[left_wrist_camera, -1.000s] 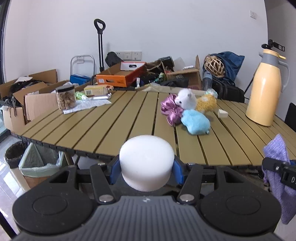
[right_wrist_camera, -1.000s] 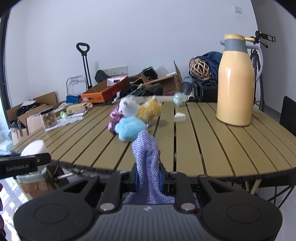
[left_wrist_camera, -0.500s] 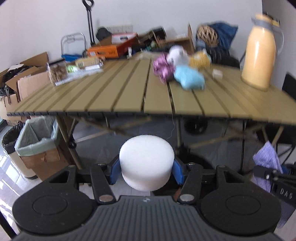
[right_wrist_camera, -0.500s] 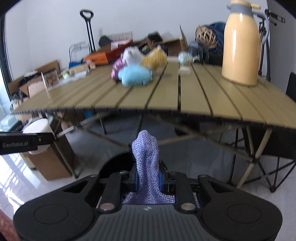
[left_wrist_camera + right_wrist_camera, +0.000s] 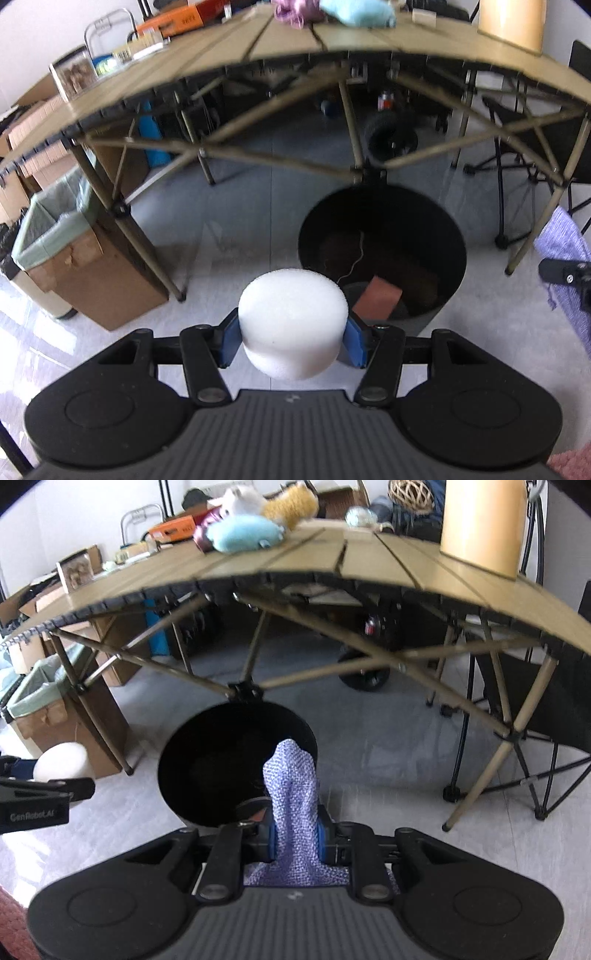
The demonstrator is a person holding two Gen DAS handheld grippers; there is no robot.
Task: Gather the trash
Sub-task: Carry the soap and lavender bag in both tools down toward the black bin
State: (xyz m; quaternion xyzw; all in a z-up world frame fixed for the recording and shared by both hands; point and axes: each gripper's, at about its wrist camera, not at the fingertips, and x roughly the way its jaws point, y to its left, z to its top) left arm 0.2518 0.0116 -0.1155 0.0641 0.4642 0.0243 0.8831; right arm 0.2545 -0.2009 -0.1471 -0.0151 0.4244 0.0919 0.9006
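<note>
My left gripper (image 5: 293,341) is shut on a white foam cylinder (image 5: 293,314), its blue pads pressing both sides. Just beyond it on the floor stands a round black trash bin (image 5: 382,251) holding a reddish-brown block (image 5: 378,297). My right gripper (image 5: 294,840) is shut on a purple knitted cloth (image 5: 293,797), which sticks up between the pads. The same black bin (image 5: 207,764) lies just ahead and left of it. The cloth (image 5: 565,254) shows at the right edge of the left wrist view, and the foam cylinder (image 5: 62,762) at the left edge of the right wrist view.
A slatted folding table (image 5: 369,38) with crossed legs stands above and behind the bin. It carries plush toys (image 5: 243,533) and a yellow jug (image 5: 484,528). A cardboard box with a green liner (image 5: 55,236) sits on the floor at left. A black chair frame (image 5: 546,746) stands at right.
Both grippers have sunk from table-top height to below the table edge and tipped downward. The black bin on the floor has come into view. Each grip is unchanged.
</note>
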